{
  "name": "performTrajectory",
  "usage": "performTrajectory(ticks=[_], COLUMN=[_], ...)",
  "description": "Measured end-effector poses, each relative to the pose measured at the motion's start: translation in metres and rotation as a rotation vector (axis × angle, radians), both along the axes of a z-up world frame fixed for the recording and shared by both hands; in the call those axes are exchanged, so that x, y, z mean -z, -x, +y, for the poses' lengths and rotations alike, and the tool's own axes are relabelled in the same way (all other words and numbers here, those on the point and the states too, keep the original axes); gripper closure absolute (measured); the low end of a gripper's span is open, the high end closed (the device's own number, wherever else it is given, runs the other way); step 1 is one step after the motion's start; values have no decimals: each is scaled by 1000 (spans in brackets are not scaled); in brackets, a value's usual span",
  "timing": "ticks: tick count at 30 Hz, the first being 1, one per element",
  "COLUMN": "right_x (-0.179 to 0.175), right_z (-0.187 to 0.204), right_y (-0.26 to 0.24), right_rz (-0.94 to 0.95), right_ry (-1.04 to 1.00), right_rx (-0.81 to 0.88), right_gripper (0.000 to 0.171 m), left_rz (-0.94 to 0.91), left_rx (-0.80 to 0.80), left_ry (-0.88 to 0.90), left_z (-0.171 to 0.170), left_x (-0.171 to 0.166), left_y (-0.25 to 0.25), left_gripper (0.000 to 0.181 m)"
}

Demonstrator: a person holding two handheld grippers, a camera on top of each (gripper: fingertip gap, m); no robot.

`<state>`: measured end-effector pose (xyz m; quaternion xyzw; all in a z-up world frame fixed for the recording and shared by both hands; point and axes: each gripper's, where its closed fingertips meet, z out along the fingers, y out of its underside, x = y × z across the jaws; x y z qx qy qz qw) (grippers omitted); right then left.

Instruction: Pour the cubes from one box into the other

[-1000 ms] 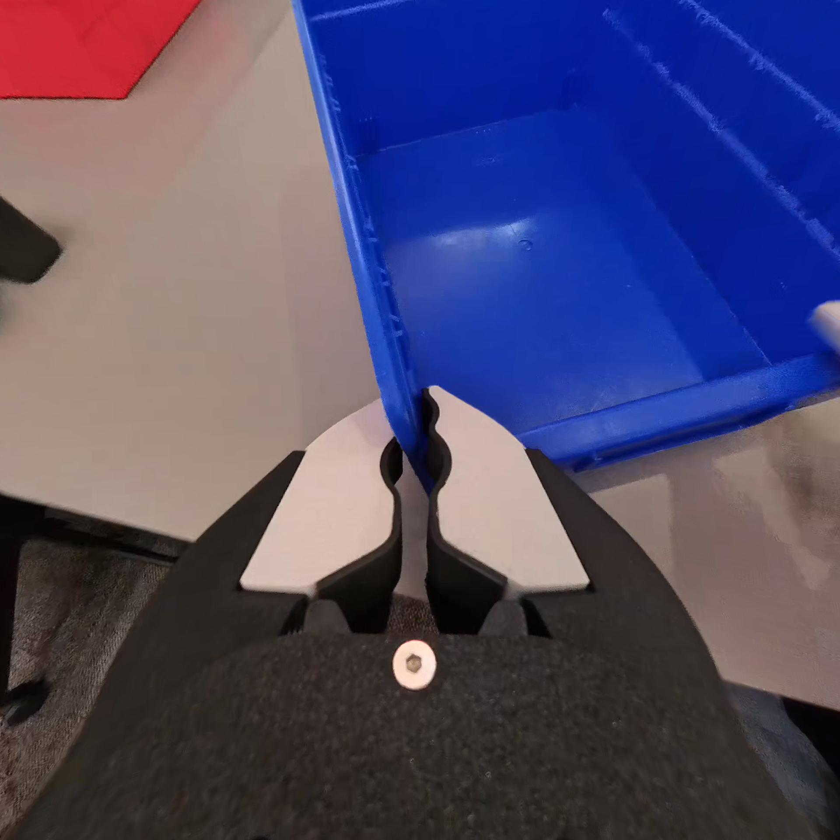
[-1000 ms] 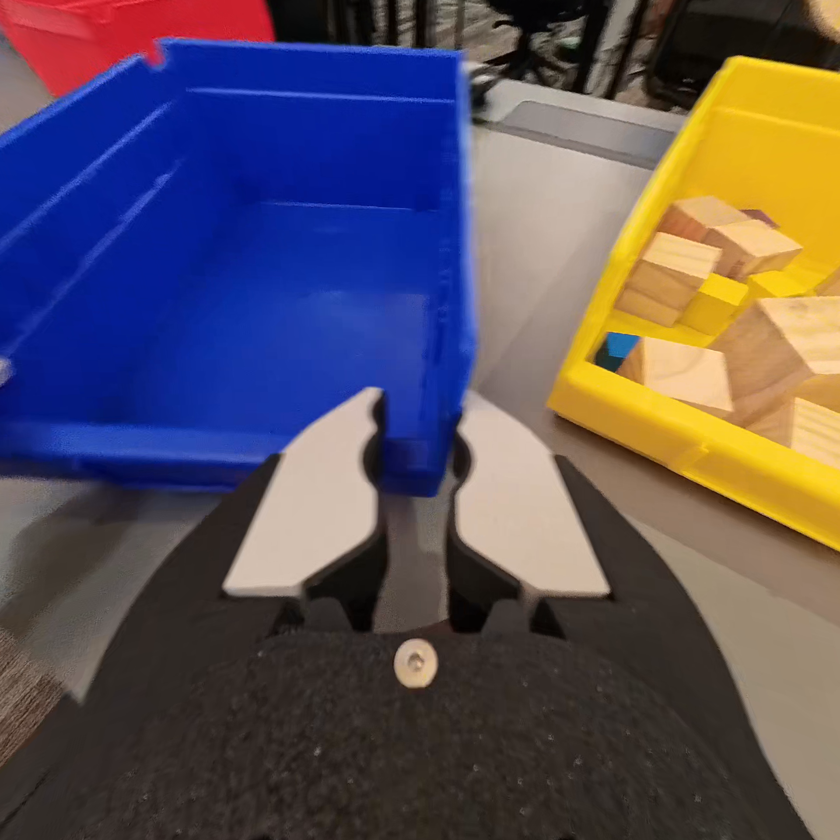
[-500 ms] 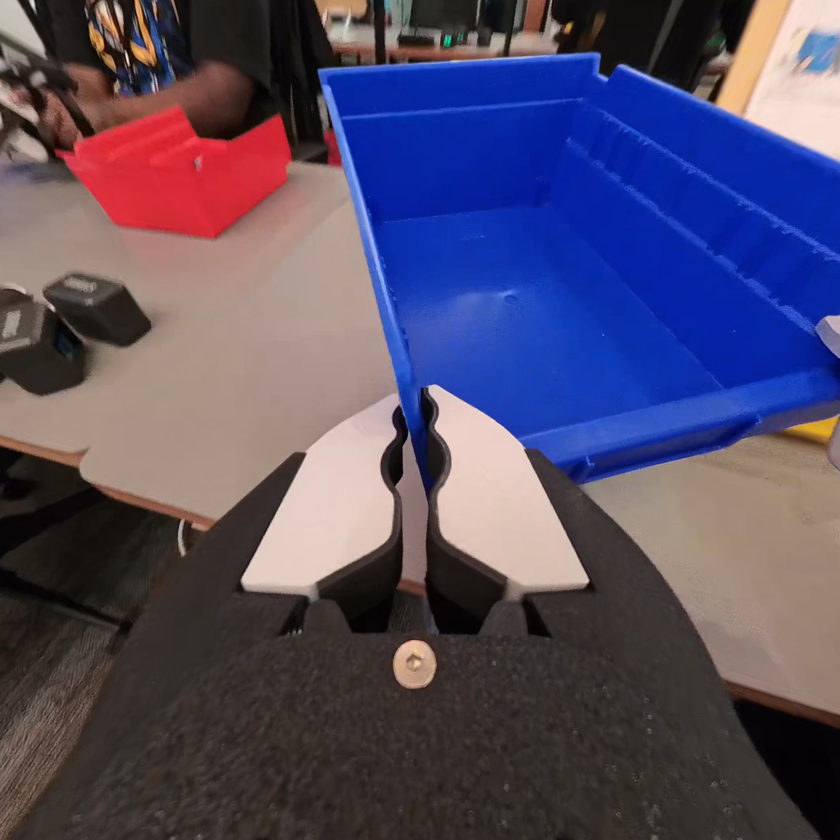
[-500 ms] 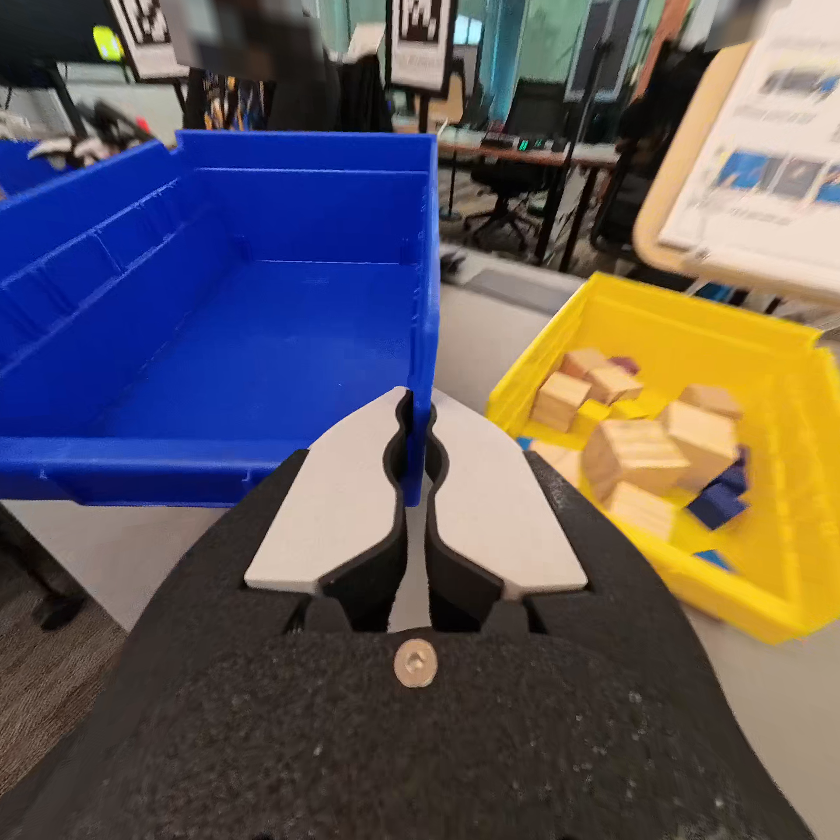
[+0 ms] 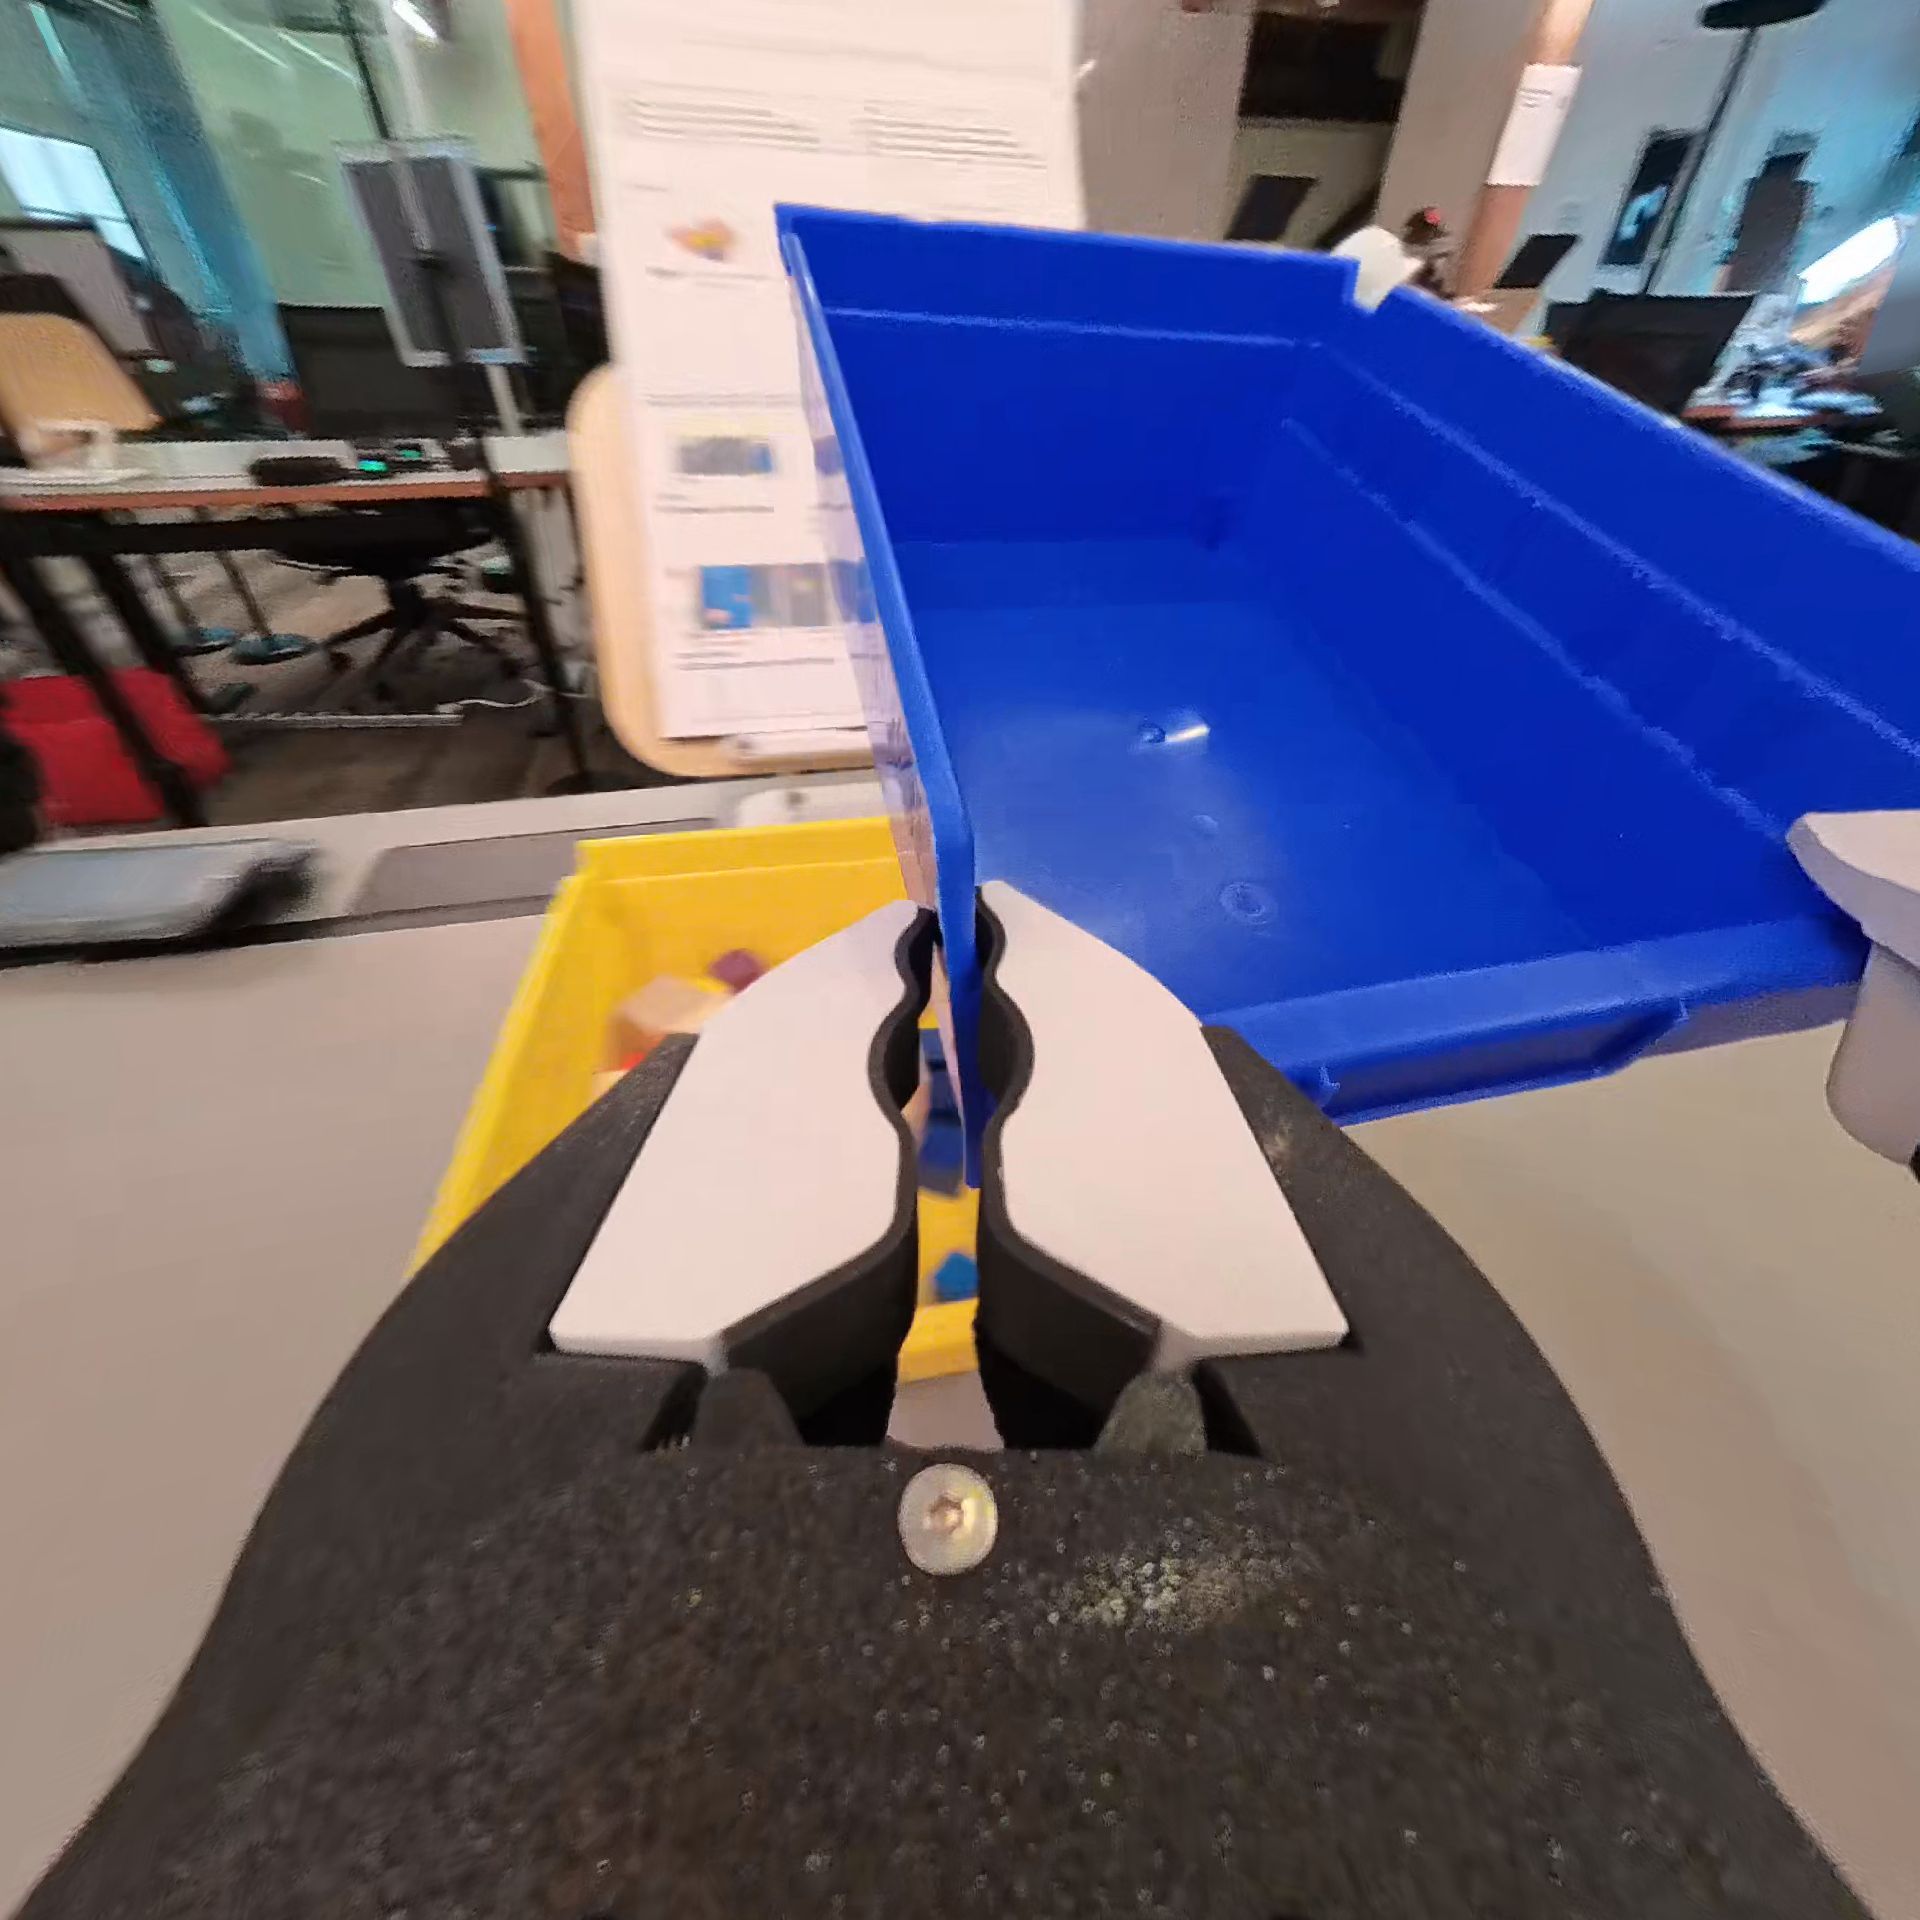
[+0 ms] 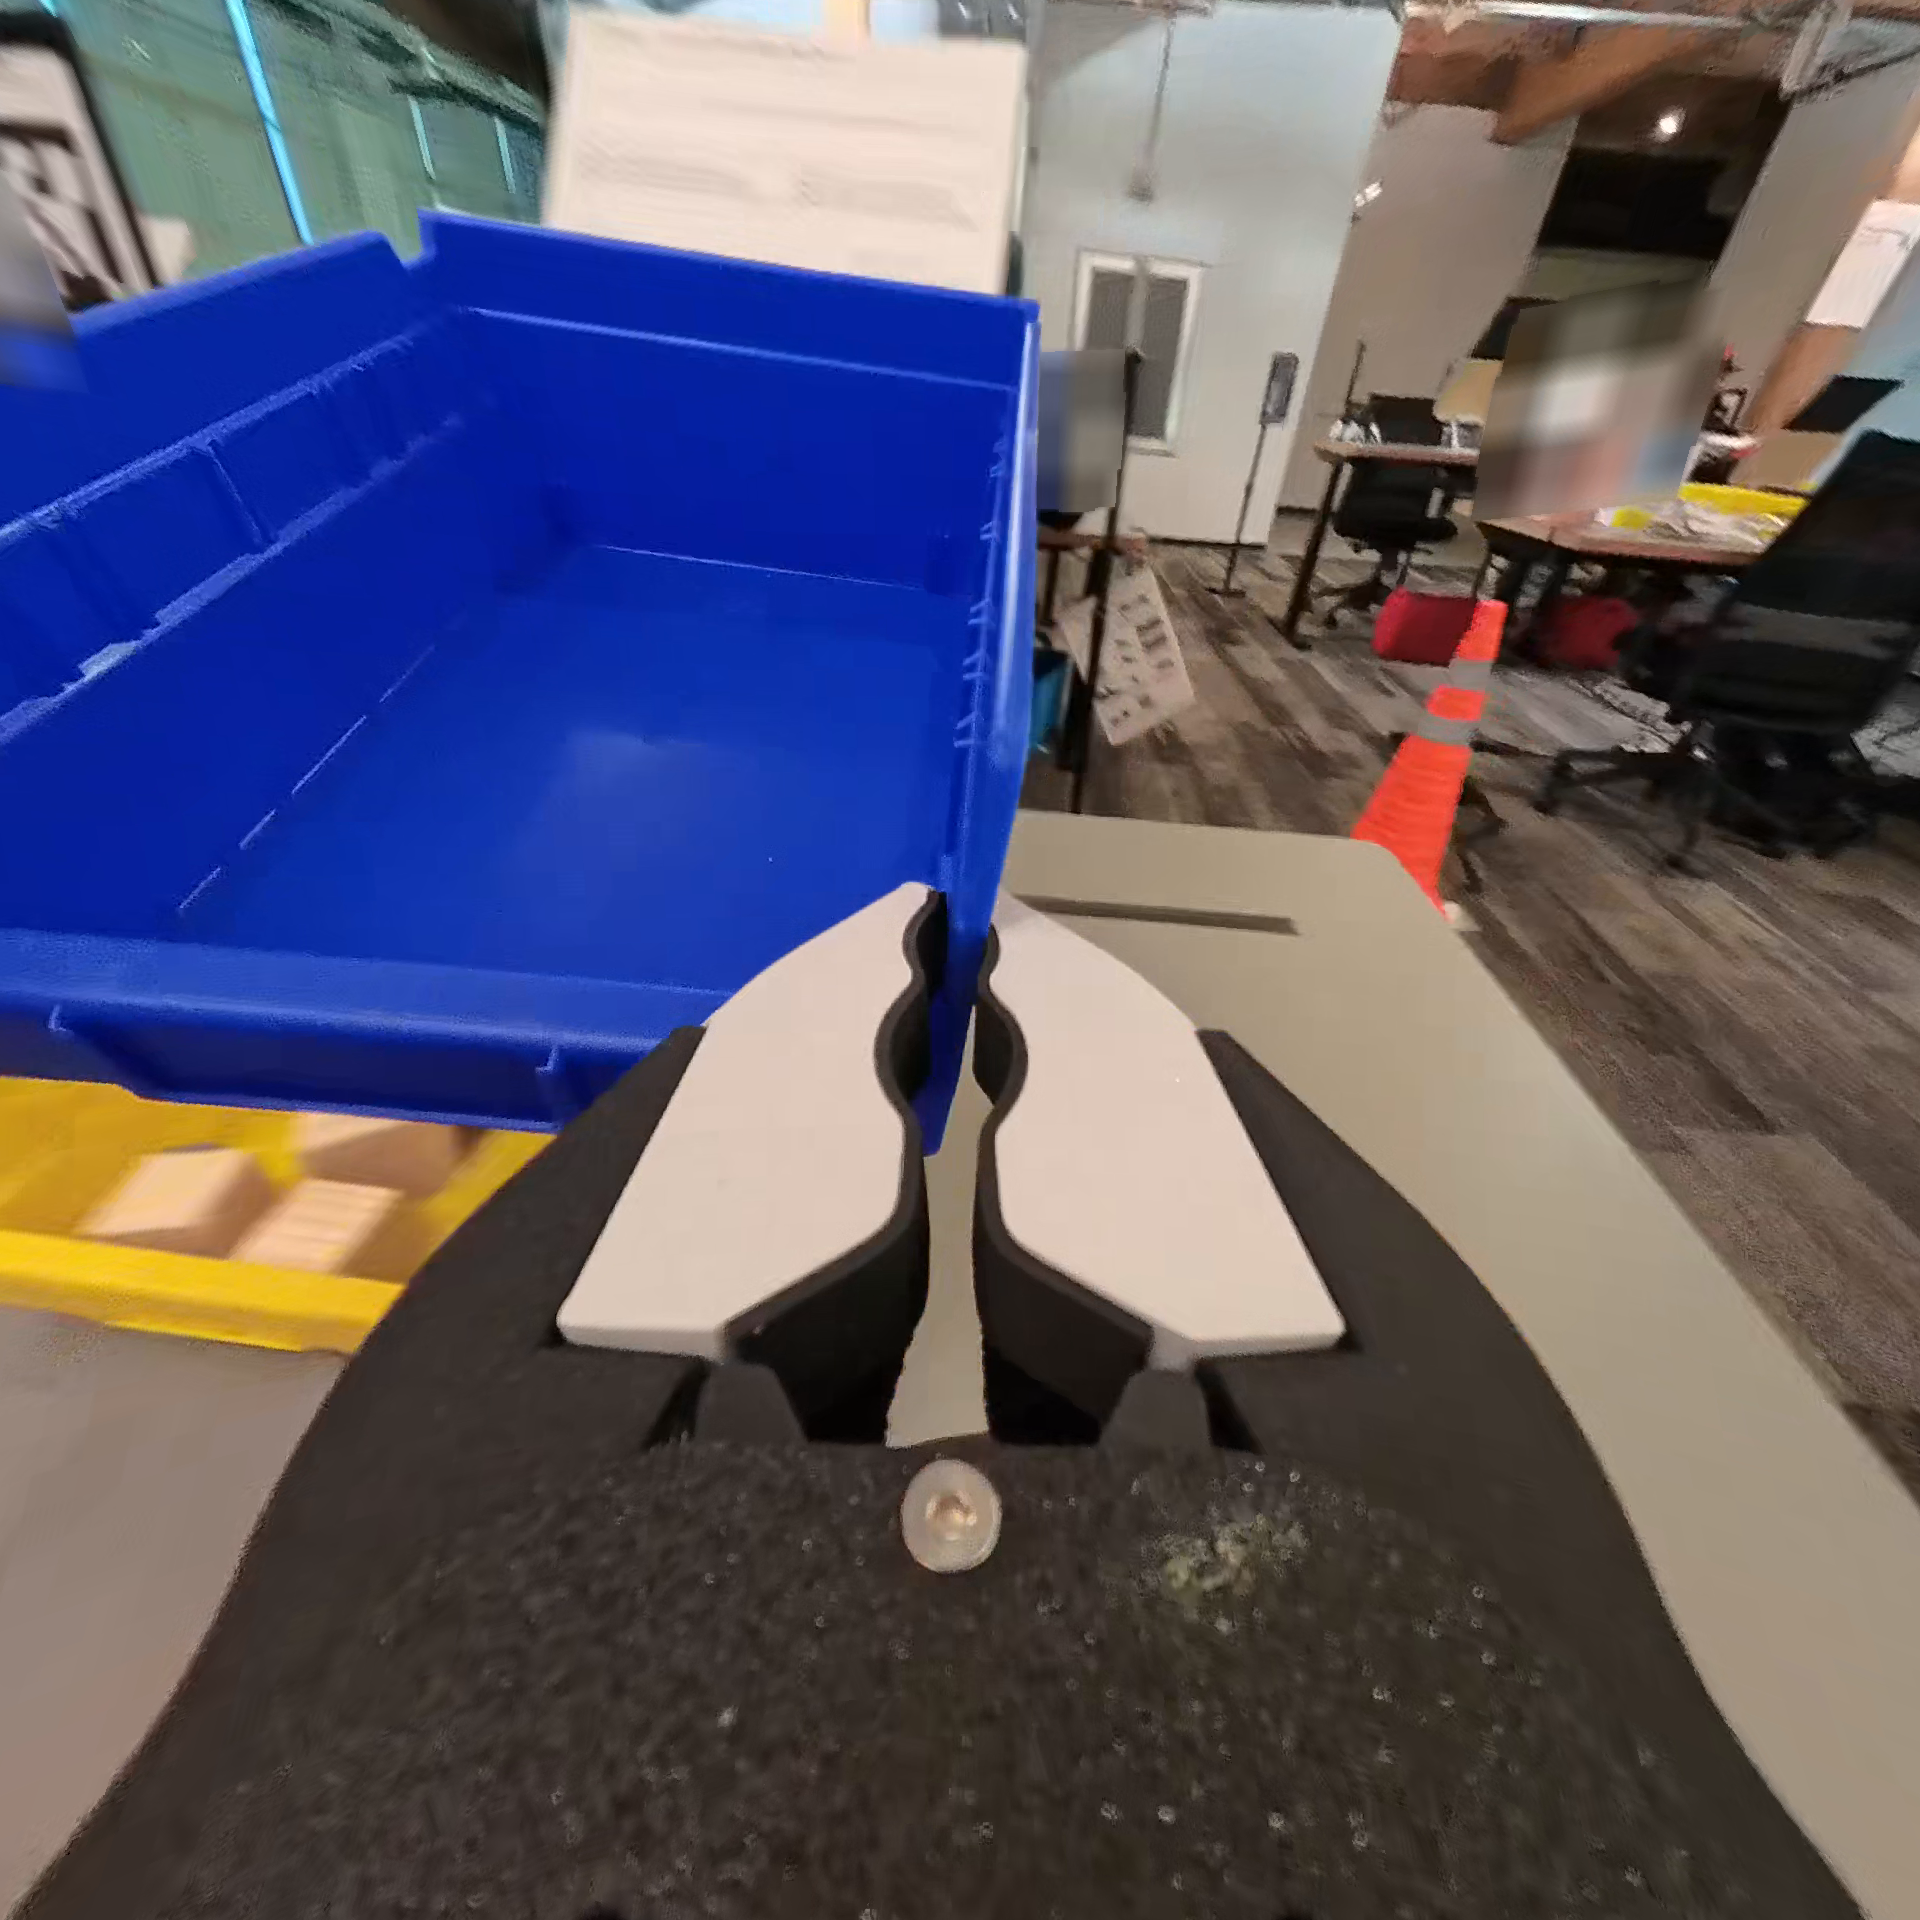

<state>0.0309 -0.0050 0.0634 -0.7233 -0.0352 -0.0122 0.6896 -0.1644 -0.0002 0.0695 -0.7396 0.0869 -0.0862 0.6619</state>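
My L gripper & R gripper are each clamped on a side wall of the empty blue plastic bin, held in the air. Below it, the yellow plastic bin w/ wooden & coloured cubes sits on the grey tabletop, nr its far edge.

L gripper fills the lower half of the left wrist view, pointing to 12 o'clock; its two grey fingers are pinched nearly together on a side wall of the blue bin, wall edge caught btw the black wavy pads. R gripper sits the same way in the right wrist view, fingers clamped on the bin's opposite side wall. R gripper's grey fingertip shows at 3 o'clock in the left view.
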Motion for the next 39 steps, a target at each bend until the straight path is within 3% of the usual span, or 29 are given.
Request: performTrajectory(ticks=[6,11,16,23,26,29,32,35,37,39], right_x=[65,136,156,178,204,202,196,149,111,83], right_z=[13,17,28,37,42,55,54,42,28,17], right_y=[-141,-213,-234,-235,-242,-244,-243,-242,-229,-189], right_rz=[-62,150,82,84,164,311,256,66,-43,-90], right_ry=[69,204,293,307,402,384,376,245,139,69], right_rx=[72,163,161,151,171,149,153,181,170,38], right_gripper=[168,169,169,169,165,165,163,147,142,141], left_rz=[5,37,30,69,98,125,147,165,159,126], left_rx=[100,141,151,131,200,227,280,359,403,449], left_ry=[80,127,213,253,368,383,401,446,454,393], left_z=[36,46,52,56,48,43,46,36,24,7], left_x=[66,119,160,185,207,212,205,188,169,139], left_y=[-144,-219,-239,-239,-248,-252,-251,-235,-211,-176], left_gripper=[176,175,175,175,171,166,152,127,127,133])
